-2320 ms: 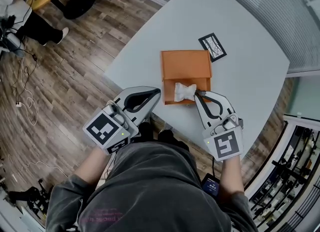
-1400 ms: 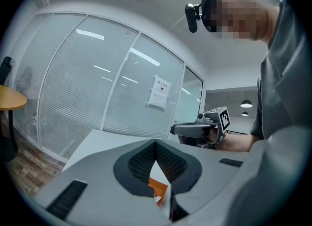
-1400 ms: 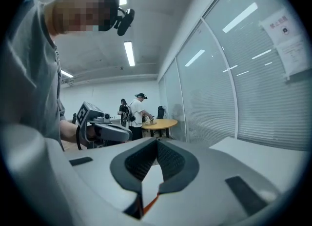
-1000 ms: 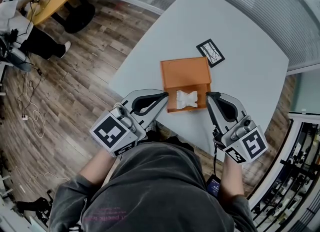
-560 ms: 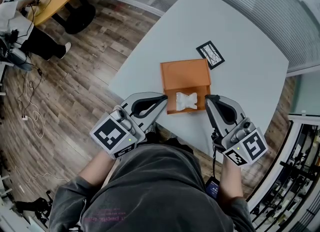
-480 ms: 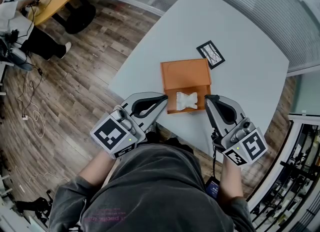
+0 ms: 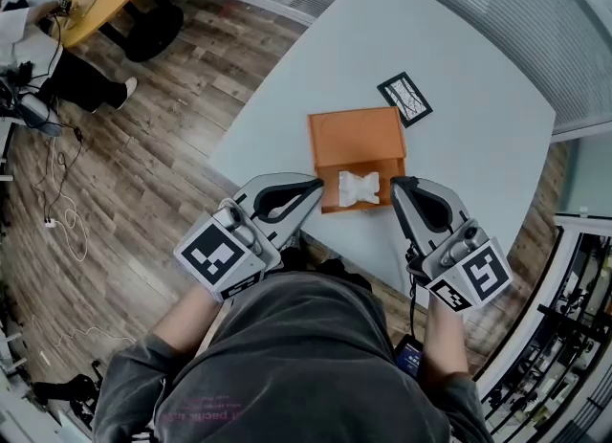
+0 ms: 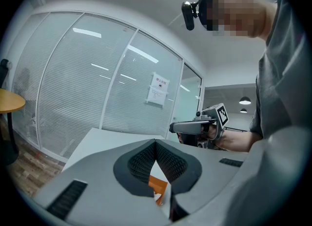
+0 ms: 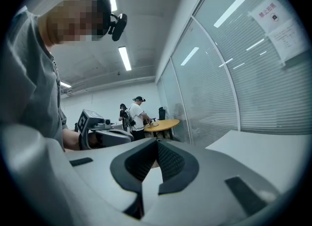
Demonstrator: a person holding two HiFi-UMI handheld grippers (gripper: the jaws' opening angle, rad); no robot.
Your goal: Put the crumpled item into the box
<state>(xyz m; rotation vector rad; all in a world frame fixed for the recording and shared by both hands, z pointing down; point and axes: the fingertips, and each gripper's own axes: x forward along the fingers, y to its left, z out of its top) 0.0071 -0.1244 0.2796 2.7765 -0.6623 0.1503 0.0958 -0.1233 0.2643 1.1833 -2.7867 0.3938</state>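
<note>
1. Right gripper (image 7: 395, 184) backed off the tissue (image 7: 359, 186); jaws closed, empty.
2. Left gripper (image 7: 317, 183) jaws also pinched together, empty.
3. Tissue lies in box (image 7: 356, 133), between both gripper tips.

Pale grey worktop (image 7: 478, 58), smooth and matt, rounded at the corners, on a floor (image 7: 143, 144) of brown wood planks. Directly on it, two things only. Orange box (image 7: 356, 140): close to the near edge, squared roughly to that edge, sitting flat. Small card (image 7: 404, 99), black-bordered with a pale, line-marked face: flat on the worktop just beside the box's far right corner, turned at a slant to it. Remaining surface bare grey.
</note>
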